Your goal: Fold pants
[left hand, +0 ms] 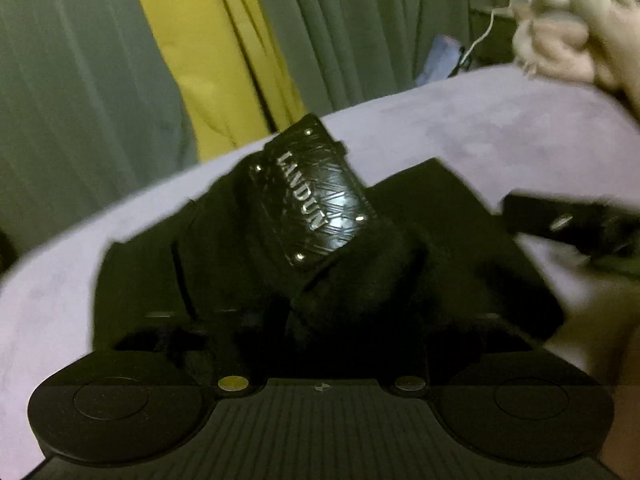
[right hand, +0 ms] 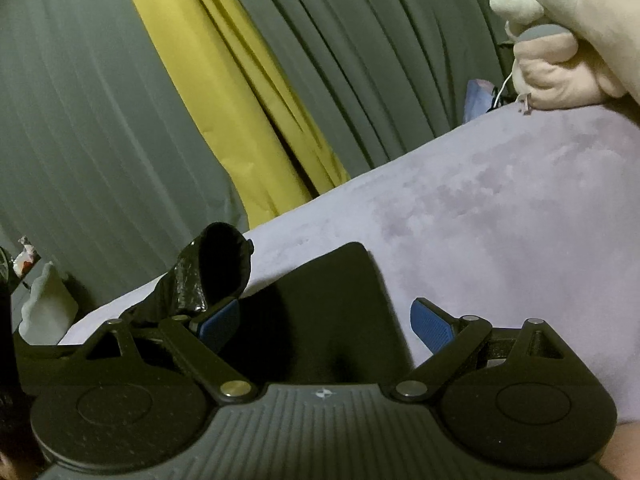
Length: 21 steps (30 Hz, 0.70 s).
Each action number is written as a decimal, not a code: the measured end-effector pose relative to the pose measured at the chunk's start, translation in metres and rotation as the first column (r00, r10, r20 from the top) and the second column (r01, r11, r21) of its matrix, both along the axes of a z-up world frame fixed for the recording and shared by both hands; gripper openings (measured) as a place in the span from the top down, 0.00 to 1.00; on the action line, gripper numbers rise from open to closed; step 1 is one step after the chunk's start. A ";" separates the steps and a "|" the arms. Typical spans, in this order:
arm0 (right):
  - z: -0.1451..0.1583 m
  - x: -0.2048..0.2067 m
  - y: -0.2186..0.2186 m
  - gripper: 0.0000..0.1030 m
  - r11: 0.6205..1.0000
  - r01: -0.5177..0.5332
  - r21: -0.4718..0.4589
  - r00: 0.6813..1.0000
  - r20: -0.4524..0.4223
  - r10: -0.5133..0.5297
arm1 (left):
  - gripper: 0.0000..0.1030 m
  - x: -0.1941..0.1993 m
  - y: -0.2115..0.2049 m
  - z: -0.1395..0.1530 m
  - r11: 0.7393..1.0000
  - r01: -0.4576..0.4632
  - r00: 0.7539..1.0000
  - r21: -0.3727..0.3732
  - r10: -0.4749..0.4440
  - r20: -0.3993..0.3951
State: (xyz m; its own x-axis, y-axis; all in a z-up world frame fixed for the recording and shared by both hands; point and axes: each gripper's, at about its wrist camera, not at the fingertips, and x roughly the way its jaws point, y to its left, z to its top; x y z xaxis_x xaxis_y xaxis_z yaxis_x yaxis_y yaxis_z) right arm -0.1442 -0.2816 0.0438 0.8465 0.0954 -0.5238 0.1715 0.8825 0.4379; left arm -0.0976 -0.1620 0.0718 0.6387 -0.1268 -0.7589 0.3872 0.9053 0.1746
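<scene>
**Left gripper has the waistband, right gripper hanging open**

Left wrist view: the black pants lie flat on the lilac bed cover, with one bunch pulled up into the left gripper. The bunch carries the glossy embossed patch reading LANDUN, rivets at its corners, tilted and facing the camera. Fabric fills the whole gap ahead of the gripper body; fingertips are buried in black cloth, so the closure itself is hidden, but the cloth is plainly gathered and lifted between them. Fabric looks soft and matte, patch looks like stamped leather. View is rolled so the bed edge slopes up to the right. Part of a dark rig pokes in from the right edge, blurred.

Right wrist view: right gripper is spread wide, blue ribbed pads well apart, nothing between them except the flat pants panel lying below on the cover. The raised patch bunch stands just left of the left-hand pad, near it; touching or not, can't tell. This camera is rolled the same way.

Background in both: grey-green pleated curtain with a yellow curtain strip, and a pale plush toy at the far right of the bed.
</scene>
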 end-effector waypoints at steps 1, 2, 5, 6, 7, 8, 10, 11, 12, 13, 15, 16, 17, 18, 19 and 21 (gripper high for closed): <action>-0.002 0.001 0.000 0.10 1.000 -0.001 0.012 1.000 -0.005 0.001 | 0.07 0.003 0.008 0.006 0.996 -0.008 0.999 -0.086 0.005 -0.045; -0.003 0.000 0.000 0.10 1.000 -0.002 0.025 1.000 -0.009 0.002 | 0.08 0.008 0.019 0.007 0.981 -0.019 0.995 -0.191 0.000 -0.099; -0.004 0.000 -0.001 0.09 0.998 0.004 0.067 1.000 0.001 -0.004 | 0.08 0.005 0.050 0.010 0.920 -0.085 0.984 -0.384 0.015 -0.180; -0.003 0.000 -0.004 0.09 0.996 0.004 0.089 1.000 0.007 -0.005 | 0.07 0.003 0.063 0.010 0.895 -0.104 0.982 -0.434 0.024 -0.186; -0.002 -0.001 -0.004 0.09 0.995 0.002 0.101 1.000 0.009 -0.003 | 0.07 0.001 0.076 0.010 0.875 -0.123 0.980 -0.468 0.034 -0.195; -0.002 -0.002 -0.004 0.09 0.995 0.001 0.096 1.000 0.008 -0.002 | 0.07 0.001 0.091 0.010 0.859 -0.161 0.976 -0.487 0.064 -0.210; -0.002 -0.004 -0.002 0.10 0.997 -0.014 0.080 1.000 0.007 0.013 | 0.07 0.000 0.117 0.011 0.828 -0.217 0.969 -0.518 0.118 -0.217; -0.003 -0.004 0.000 0.10 0.996 -0.025 0.083 1.000 0.000 0.025 | 0.07 -0.005 0.130 0.012 0.814 -0.237 0.967 -0.530 0.145 -0.210; -0.005 -0.002 0.001 0.10 0.995 -0.039 0.093 0.999 -0.007 0.039 | 0.07 -0.006 0.149 0.012 0.798 -0.275 0.960 -0.537 0.195 -0.203; -0.007 0.000 0.004 0.10 0.993 -0.053 0.109 0.998 -0.013 0.055 | 0.07 -0.002 0.161 0.016 0.783 -0.308 0.951 -0.541 0.239 -0.196; -0.014 0.006 0.012 0.10 0.982 -0.090 0.168 0.995 -0.030 0.096 | 0.07 0.002 0.191 0.013 0.746 -0.386 0.922 -0.542 0.333 -0.198; -0.018 0.009 0.015 0.10 0.974 -0.103 0.200 0.993 -0.041 0.114 | 0.07 0.004 0.207 0.009 0.721 -0.434 0.899 -0.540 0.382 -0.213; -0.024 0.014 0.019 0.11 0.967 -0.114 0.229 0.990 -0.058 0.130 | 0.07 0.005 0.222 0.004 0.694 -0.472 0.879 -0.544 0.419 -0.228; -0.029 0.018 0.021 0.14 0.963 -0.114 0.245 0.987 -0.082 0.138 | 0.07 0.003 0.239 -0.002 0.660 -0.508 0.856 -0.554 0.455 -0.244; -0.034 0.021 0.023 0.17 0.961 -0.108 0.255 0.984 -0.109 0.139 | 0.07 0.001 0.254 -0.009 0.623 -0.544 0.832 -0.562 0.489 -0.262; -0.041 0.025 0.021 0.17 0.949 -0.100 0.298 0.982 -0.122 0.142 | 0.07 -0.006 0.276 -0.025 0.554 -0.612 0.777 -0.565 0.553 -0.300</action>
